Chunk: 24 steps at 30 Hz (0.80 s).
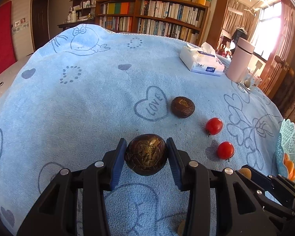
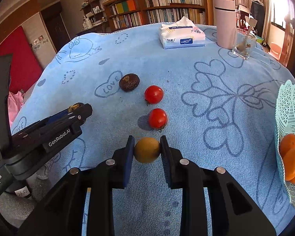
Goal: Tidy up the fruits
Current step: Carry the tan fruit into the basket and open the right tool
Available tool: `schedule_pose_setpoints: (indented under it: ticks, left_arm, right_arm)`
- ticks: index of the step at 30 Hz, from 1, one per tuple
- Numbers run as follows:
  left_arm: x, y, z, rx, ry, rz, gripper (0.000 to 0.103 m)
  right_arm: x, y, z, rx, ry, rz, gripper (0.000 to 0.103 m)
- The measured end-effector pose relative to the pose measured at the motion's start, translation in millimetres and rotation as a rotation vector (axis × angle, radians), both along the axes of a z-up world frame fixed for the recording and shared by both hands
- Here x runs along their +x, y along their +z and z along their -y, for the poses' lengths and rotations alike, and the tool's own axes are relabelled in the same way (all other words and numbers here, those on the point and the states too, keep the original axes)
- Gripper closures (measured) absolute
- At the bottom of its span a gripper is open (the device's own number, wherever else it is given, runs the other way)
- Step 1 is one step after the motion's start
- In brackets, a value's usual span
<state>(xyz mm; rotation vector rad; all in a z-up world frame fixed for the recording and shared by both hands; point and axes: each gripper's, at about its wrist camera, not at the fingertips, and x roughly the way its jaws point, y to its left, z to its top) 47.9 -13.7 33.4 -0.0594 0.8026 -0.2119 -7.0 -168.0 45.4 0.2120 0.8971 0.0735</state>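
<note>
Right wrist | right gripper [image 2: 147, 150] pinches yellow fruit [image 2: 147, 153] | left gripper's [image 2: 76, 111] dark fruit [image 1: 146, 154] mostly hidden

Blue cloth [image 2: 186, 74] covers table; tomatoes [image 2: 154, 94], tissues [image 2: 182, 33] on it

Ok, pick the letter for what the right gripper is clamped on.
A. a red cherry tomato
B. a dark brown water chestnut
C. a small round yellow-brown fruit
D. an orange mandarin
C: in the right wrist view the right gripper has both pads pressed against the small round yellow-brown fruit, while the two red cherry tomatoes lie free on the blue towel ahead of it.
</note>
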Motion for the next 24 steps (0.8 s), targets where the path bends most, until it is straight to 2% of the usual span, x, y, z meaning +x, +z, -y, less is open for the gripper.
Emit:
schedule_pose_setpoints:
  ticks: [14,24]
  left_arm:
    - [-9.0,1.5,14.0,0.016,-0.044,0.018,0.061]
    - [-15.1,1.0,21.5,0.024,-0.074,0.023,0.061]
  right_arm:
    - [-27.6,22.6,45.0,0.001,-0.134,0.054,0.076]
    - [-52.1,32.0,97.5,-0.013,-0.287,0.078,0.076]
